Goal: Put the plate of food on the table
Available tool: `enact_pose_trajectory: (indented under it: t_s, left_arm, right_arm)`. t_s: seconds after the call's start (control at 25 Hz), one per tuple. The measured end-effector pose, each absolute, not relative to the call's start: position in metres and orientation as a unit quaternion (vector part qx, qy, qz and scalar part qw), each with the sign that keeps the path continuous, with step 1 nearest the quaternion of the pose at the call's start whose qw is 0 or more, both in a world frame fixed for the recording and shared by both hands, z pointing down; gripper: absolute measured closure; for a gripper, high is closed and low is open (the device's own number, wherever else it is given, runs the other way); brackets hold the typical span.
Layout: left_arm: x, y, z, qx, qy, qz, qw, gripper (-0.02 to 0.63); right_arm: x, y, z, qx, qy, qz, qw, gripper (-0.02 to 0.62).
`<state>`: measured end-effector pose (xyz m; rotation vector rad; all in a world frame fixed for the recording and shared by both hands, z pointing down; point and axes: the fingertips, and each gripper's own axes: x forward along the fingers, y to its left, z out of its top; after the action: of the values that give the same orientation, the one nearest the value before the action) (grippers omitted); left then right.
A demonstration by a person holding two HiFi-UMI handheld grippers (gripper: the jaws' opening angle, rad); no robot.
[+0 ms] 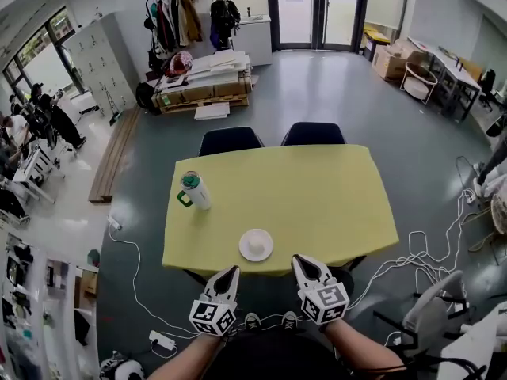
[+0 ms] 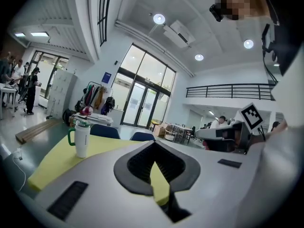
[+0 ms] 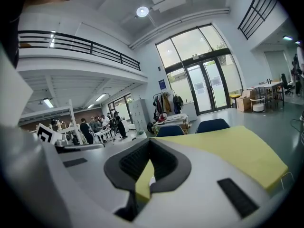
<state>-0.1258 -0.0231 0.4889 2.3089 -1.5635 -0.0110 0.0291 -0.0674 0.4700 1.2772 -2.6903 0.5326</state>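
- Your left tongs (image 1: 231, 274) and right tongs (image 1: 299, 263) are both pressed together, holding nothing.
- The plate (image 1: 256, 245) sits on the tabletop (image 1: 317, 196) close to its near edge; a stray nudge from you could knock it off.

Bright daylight through glass doors (image 1: 317, 6), ceiling spots (image 2: 159, 18) glaring, faint shadows, heavy fisheye warp at edges, close foreground blurred

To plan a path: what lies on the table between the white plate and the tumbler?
Nothing: the head view shows only bare yellow table between the plate and the tumbler.
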Motion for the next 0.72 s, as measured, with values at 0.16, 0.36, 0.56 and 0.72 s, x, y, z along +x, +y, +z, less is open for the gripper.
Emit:
enact_pose_trajectory:
  t_s: [0.16,0.36,0.56,0.72]
  left_arm:
    - [-0.122,-0.014,0.483,0.820,-0.549,-0.006,0.164,0.598]
    - [-0.120,-0.010,0.476,0.823,-0.546,-0.005,0.158,0.598]
    - [-0.121,-0.009,0.471,0.826,-0.543,-0.002,0.154,0.598]
    - [-0.119,-0.008,0.472,0.828,-0.539,-0.001,0.154,0.598]
  right_arm:
    - [0.023,-0.057,0.467,0.414,-0.892,0.171,0.059,0.581]
    - [0.021,-0.053,0.463,0.412,-0.894,0.162,0.064,0.581]
    - [0.015,-0.050,0.459,0.408,-0.898,0.149,0.073,0.581]
    - [0.015,-0.046,0.460,0.410,-0.897,0.148,0.074,0.583]
